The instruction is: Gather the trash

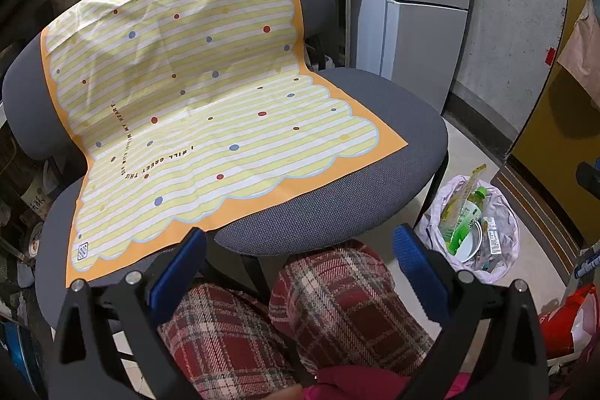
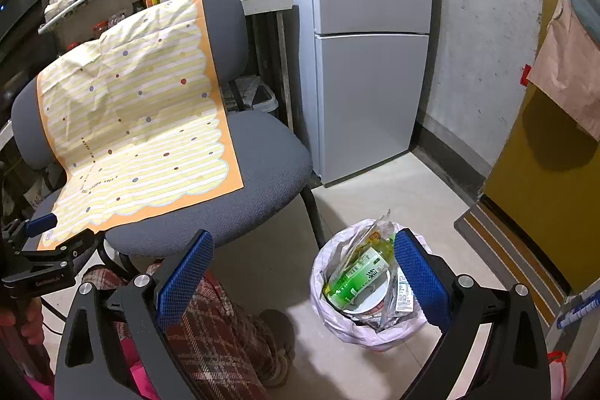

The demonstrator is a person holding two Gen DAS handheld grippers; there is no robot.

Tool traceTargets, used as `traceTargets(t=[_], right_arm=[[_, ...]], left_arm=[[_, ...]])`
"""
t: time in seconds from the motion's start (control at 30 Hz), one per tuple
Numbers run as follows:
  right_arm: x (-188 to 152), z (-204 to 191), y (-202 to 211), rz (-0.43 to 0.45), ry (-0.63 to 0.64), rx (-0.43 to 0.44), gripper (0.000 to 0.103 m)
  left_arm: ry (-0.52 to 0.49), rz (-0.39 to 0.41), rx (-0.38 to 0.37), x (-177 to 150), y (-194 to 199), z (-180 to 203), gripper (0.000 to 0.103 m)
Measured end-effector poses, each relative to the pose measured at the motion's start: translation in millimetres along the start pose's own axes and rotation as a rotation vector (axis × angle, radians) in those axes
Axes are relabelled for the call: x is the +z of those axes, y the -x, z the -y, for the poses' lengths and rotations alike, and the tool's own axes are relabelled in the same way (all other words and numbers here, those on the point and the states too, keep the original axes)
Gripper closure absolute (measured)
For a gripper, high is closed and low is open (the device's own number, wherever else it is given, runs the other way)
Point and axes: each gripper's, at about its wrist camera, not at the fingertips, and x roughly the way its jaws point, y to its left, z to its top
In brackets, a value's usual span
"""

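A trash bin lined with a pale bag (image 2: 332, 319) stands on the floor to the right of the chair. It holds a green bottle (image 2: 356, 278), wrappers and a white bowl. My right gripper (image 2: 303, 246) is open above the floor just left of the bin, nothing between its blue pads (image 2: 416, 272). My left gripper (image 1: 300, 250) is open and empty in front of the chair seat's front edge; in its view the bin (image 1: 512, 231) and the green bottle (image 1: 463, 223) sit to the right. The left gripper (image 2: 56, 235) also shows at the left edge of the right wrist view.
A grey chair (image 1: 337, 205) carries a yellow striped cloth (image 1: 187, 100) over back and seat. A person's knees in red plaid trousers (image 1: 318, 306) are below the grippers. A grey fridge (image 2: 371, 62), a shelf of bottles and jars, and a yellow door (image 2: 543, 194) surround the tiled floor.
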Motion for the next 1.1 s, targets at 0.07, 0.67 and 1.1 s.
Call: traceTargets(t=[0.07,0.67,1.1], right_arm=[[-0.2,0.4,-1.1,-0.003,0.0,-0.001,0.007],[-2.9,3.3,-5.4,-0.012,-0.01,-0.013,0.007],[-4.6,3.5,-6.3,-0.014,-0.013,-0.017,0.007]], left_arm=[[-0.001,0.0,0.001,0.1,-0.2,-0.4,0.007],[0.005,-0.006,0.003,-1.7,-2.8,-0.7,0.007],[0.005,-0.006,0.002,-2.2,-3.0,-1.2,0.007]])
